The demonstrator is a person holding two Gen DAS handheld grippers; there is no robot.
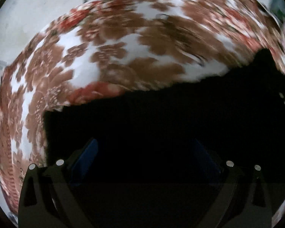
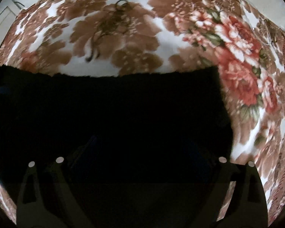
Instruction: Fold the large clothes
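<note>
Directly below both sets of jaws lies the black garment (image 1: 161, 125), spread flat on a flowered blanket (image 1: 108, 53). Left gripper (image 1: 145, 163): jaws wide apart, nothing between the blue pads, dark cloth filling the whole gap beneath them. Right gripper (image 2: 140, 159): jaws likewise spread wide and empty, though the pads are barely readable against the dark fabric. Whether either set touches the cloth cannot be told; both views look steeply down onto it. In the left view the garment's far edge runs slanting across the frame, with a corner just beyond the left finger and blanket showing to that side. In the right view the garment (image 2: 112, 114) ends in a nearly straight far edge ahead, and its side edge falls just outside the right finger, with the blanket (image 2: 243, 60) beyond. Judgement: the long axis runs from one gripper to the other, each hand standing over its own end, so neither is the nearer; the next grasp likely takes the two corners ahead. Left view is smeared by blur.
</note>
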